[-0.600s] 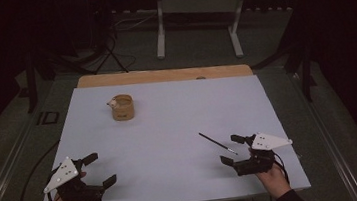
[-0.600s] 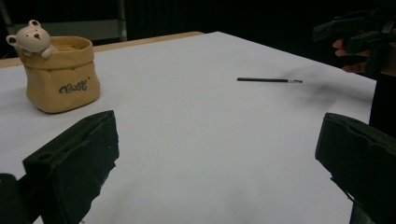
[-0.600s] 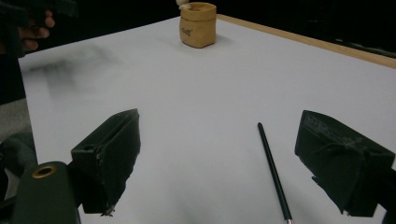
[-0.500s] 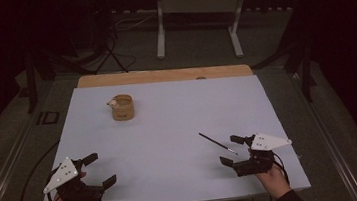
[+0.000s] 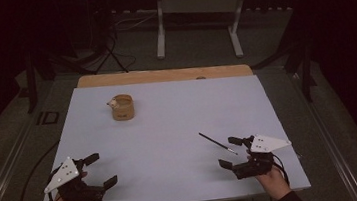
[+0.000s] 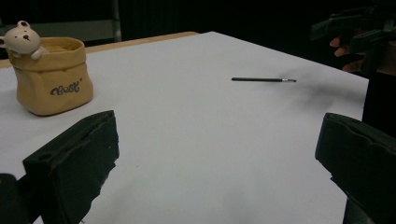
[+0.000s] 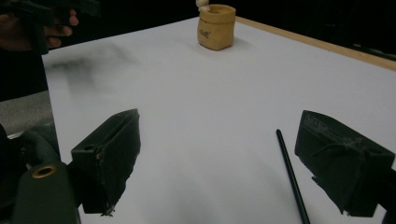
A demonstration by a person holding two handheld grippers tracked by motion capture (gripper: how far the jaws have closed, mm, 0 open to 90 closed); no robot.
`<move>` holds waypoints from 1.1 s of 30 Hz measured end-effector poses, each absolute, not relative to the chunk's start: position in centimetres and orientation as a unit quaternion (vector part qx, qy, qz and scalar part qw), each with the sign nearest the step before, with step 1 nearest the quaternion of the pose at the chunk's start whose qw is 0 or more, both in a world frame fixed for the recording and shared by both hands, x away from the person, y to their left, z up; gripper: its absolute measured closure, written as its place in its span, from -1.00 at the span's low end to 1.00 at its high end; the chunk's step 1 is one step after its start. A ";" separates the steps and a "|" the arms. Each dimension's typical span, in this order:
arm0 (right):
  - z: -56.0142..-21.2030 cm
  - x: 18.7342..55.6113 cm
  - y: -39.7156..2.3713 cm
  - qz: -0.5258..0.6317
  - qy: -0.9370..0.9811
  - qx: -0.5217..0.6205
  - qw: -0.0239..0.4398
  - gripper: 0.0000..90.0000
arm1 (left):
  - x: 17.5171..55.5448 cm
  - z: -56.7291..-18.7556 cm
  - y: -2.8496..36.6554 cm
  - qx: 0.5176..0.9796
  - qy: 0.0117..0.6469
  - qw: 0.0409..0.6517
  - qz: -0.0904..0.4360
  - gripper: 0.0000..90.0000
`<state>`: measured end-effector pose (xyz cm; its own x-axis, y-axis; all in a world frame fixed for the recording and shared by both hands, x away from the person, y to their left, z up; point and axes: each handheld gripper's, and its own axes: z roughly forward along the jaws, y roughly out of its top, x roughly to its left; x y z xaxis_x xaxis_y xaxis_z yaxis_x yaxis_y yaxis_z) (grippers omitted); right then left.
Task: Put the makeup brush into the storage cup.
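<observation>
- From the high view I see a white rectangular table top (image 5: 169, 131) with a strip of bare wood along its far edge. A small tan sack-shaped pot (image 5: 122, 108) stands upright on the far left part. A thin black stick with a pale tip (image 5: 217, 143) lies flat on the near right part, well apart from the pot.
- In the same view my left gripper (image 5: 101, 169) rests at the near left corner with its jaws spread and nothing between them. My right gripper (image 5: 231, 151) sits at the near right, jaws likewise apart and empty, with the stick's pale tip just beside its far jaw. I cannot tell whether they touch. The room beyond the table is dark, and I can make out only the legs of a stand.
- From the left gripper view the pot (image 6: 51, 74) shows dark script I cannot read for certain and a small cream bear figure (image 6: 23, 38) leaning over its rim. The stick (image 6: 263, 80) lies farther off on the white surface. The other hand's gripper is cut off at the top right corner.
- From the right gripper view the stick (image 7: 290, 176) runs between the two wide-apart jaws, near the right-hand one, and its near end is cut off by the bottom edge. The pot (image 7: 215, 26) stands far off, its bear cropped at the top.
</observation>
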<state>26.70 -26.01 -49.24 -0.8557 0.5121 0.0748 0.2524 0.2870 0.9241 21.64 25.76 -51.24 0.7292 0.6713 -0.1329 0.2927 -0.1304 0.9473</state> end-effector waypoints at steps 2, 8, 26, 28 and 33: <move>-48.9 26.6 -25.9 0.551 0.791 0.237 0.116 -0.69 | 21.6 -51.2 25.7 0.735 0.328 0.570 0.166 -1.00; -46.9 26.0 -25.8 0.553 0.790 0.239 0.118 -0.70 | 21.6 -51.2 25.7 0.734 0.327 0.572 0.165 -1.00; -45.0 30.1 -25.6 0.519 0.803 0.267 0.123 -0.76 | 21.7 -51.1 25.6 0.735 0.328 0.573 0.156 -1.00; -45.2 30.9 -25.4 0.502 0.814 0.263 0.126 -0.76 | 21.7 -51.2 25.7 0.734 0.329 0.574 0.155 -1.00; -45.5 32.3 -25.4 0.479 0.826 0.274 0.116 -0.71 | 21.7 -51.1 25.6 0.734 0.328 0.574 0.153 -1.00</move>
